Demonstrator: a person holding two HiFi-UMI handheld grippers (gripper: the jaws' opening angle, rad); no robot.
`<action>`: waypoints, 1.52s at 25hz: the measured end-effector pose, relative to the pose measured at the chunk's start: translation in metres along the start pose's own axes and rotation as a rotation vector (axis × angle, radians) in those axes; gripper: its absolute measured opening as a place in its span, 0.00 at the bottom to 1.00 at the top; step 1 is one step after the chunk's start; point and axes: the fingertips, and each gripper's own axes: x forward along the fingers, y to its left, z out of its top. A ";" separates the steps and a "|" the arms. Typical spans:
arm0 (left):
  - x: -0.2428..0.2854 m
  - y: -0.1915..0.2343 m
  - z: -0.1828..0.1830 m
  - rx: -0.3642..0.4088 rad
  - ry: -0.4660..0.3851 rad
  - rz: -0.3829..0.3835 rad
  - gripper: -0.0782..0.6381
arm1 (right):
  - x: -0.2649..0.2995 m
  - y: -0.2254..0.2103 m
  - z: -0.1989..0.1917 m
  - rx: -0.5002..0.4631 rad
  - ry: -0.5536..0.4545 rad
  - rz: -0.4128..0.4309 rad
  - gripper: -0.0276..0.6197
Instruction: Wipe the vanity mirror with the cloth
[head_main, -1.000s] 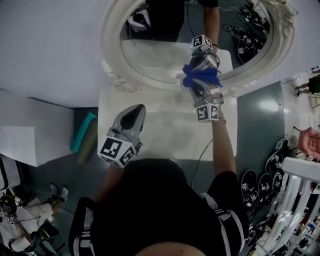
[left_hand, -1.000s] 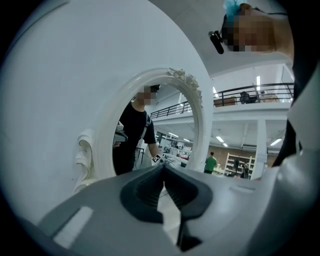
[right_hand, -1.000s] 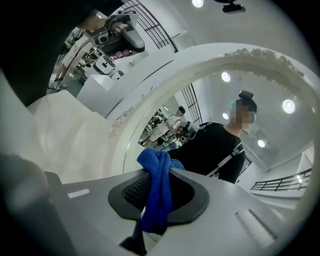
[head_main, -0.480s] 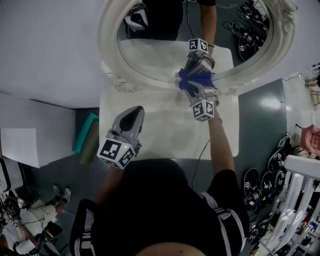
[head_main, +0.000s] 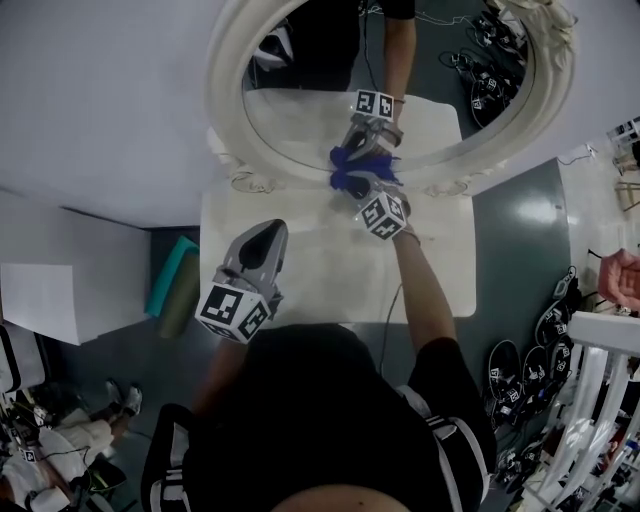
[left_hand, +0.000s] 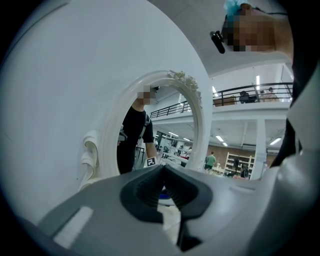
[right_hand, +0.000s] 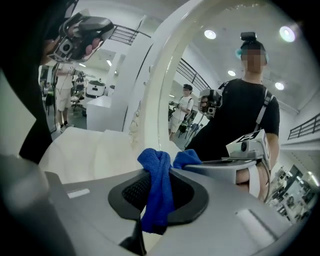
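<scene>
Here goes the stroke: the right gripper (head_main: 357, 182) has slid leftward along the bottom of the vanity mirror (head_main: 300, 112) over the last second, from right of centre on the lower arc of the glass to roughly its middle, now at top centre of the head view. The blue cloth (head_main: 345, 168) has come along with it, bunched at the jaw tips and pressed to the glass just above the mirror's lower rim, where it meets its own reflection. In the right gripper view the jaws are clamped on that cloth, with a twisted strand running down between the pads and a tuft poking out front against the mirror. By my reading this is a wipe in full swing, sweeping right to left across the lowest strip of the glass, with the taller part of the oval still to be worked. The left gripper (head_main: 267, 236) has barely budged; it sits lower left of centre over the white tabletop (head_main: 330, 275), jaws pressed together on nothing, taking no part. As for writing, the marker cubes (head_main: 383, 214) on both grippers carry only black-and-white square patterns with no letters, and no brand or label can be read on the mirror, cloth or table
</scene>
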 end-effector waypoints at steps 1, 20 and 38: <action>-0.002 0.001 0.001 -0.002 -0.003 0.004 0.12 | 0.004 0.004 0.008 0.027 -0.028 0.017 0.14; -0.004 -0.009 0.016 -0.032 -0.058 -0.055 0.12 | -0.245 -0.101 0.118 0.666 -0.892 -0.636 0.14; -0.001 -0.020 0.013 -0.035 -0.054 -0.079 0.12 | -0.392 -0.246 0.185 -0.126 -0.544 -1.245 0.14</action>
